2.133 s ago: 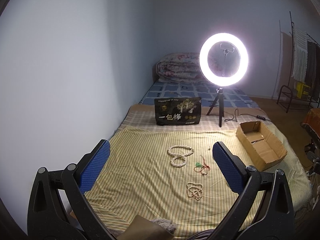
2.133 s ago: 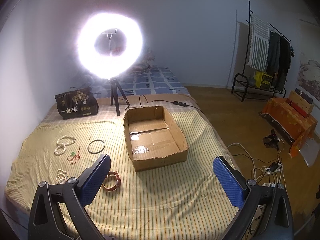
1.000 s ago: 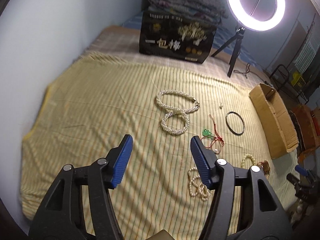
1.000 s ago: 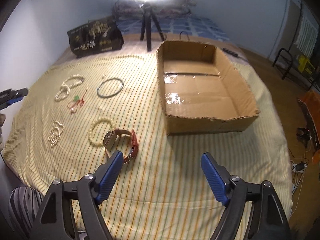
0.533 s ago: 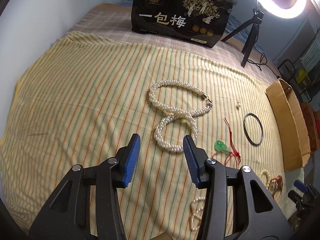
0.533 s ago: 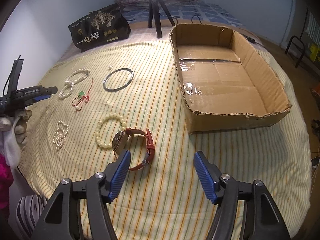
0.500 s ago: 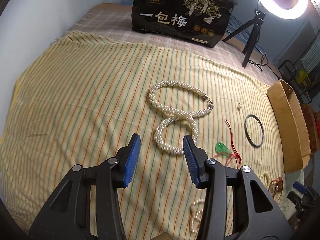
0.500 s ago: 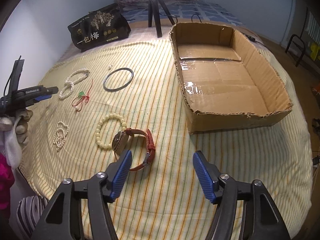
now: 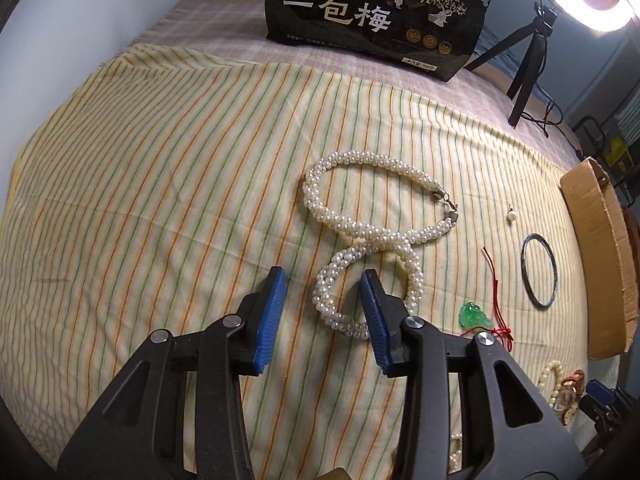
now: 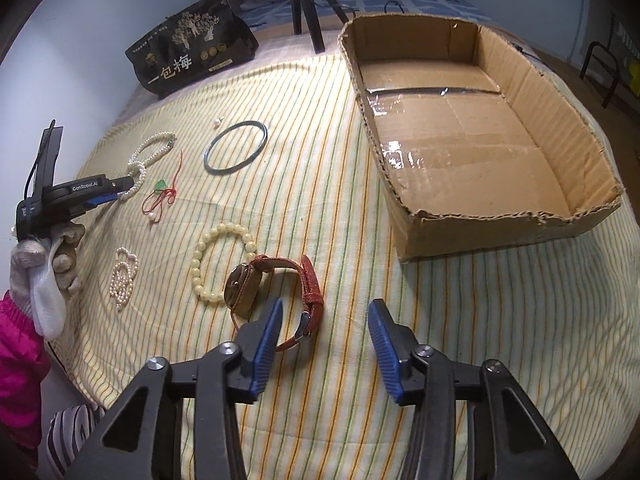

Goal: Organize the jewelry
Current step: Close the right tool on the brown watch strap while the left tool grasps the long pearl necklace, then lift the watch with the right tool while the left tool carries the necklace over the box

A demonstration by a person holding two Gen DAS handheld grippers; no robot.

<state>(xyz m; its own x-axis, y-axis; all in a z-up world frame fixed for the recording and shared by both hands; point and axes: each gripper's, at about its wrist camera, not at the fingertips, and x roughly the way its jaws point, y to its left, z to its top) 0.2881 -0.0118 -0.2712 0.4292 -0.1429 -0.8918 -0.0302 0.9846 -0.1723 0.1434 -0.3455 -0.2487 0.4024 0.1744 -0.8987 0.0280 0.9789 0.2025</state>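
A thick pearl necklace [image 9: 360,236] lies in a figure eight on the striped bedcover. My left gripper [image 9: 323,285] is open, its jaws either side of the necklace's near loop; it also shows in the right wrist view [image 10: 116,192]. My right gripper [image 10: 325,312] is open, just above a red-strap watch [image 10: 276,280]. Next to the watch lie a cream bead bracelet [image 10: 220,264], a small pearl strand [image 10: 124,278], a green pendant on red cord [image 9: 474,314] and a dark bangle [image 9: 539,272]. An open cardboard box [image 10: 480,136] stands to the right.
A black printed bag [image 9: 376,16] stands at the back of the bed. A ring light on a tripod [image 9: 532,60] stands behind it. A loose pearl [image 9: 511,215] lies near the bangle. The bed edge drops off at the left and front.
Both grippers have moved lower and closer to the bedcover. The left has closed in on the pearl necklace's near loop, the right on the watch. Both have narrowed a little.
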